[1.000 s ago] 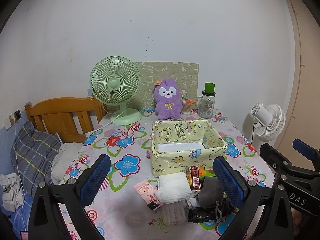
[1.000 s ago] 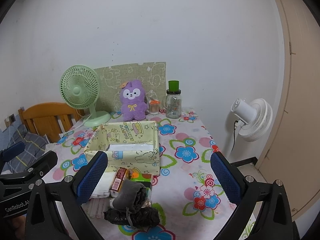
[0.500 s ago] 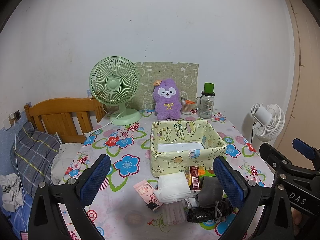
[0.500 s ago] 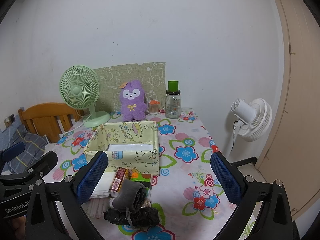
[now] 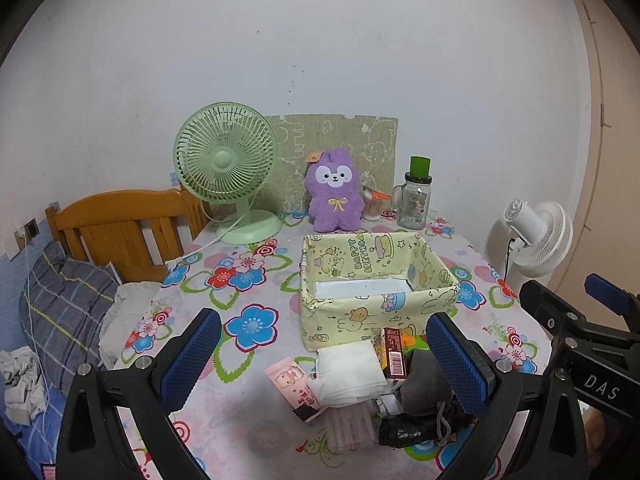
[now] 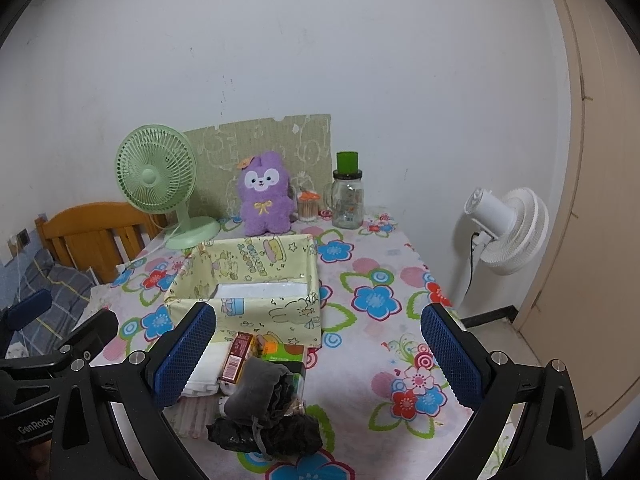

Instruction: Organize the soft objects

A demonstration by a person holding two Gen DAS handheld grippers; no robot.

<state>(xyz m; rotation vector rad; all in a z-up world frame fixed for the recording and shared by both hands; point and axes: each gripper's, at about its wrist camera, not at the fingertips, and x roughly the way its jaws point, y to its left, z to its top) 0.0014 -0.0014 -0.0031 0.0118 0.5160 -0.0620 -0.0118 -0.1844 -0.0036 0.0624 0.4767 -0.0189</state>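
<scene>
A pile of soft things, a white folded cloth [image 5: 348,372], a grey rolled sock [image 6: 260,388] and a dark bundle [image 6: 264,436], lies low in the frame's centre, touching the near wall of the yellow fabric bin [image 5: 380,312]. Small boxes, possibly snacks, sit mixed in. The left gripper [image 5: 328,360] and right gripper [image 6: 320,352] hang above, jaws wide, holding nothing. A careless pinch could catch a box or drag the light bin.

A fuzzy purple plush toy [image 5: 335,192] sits by a clear glass jar [image 5: 414,203], a glossy plastic fan [image 5: 228,168], and a printed fabric box [image 5: 376,300] on matt floral cloth [image 5: 248,320].
</scene>
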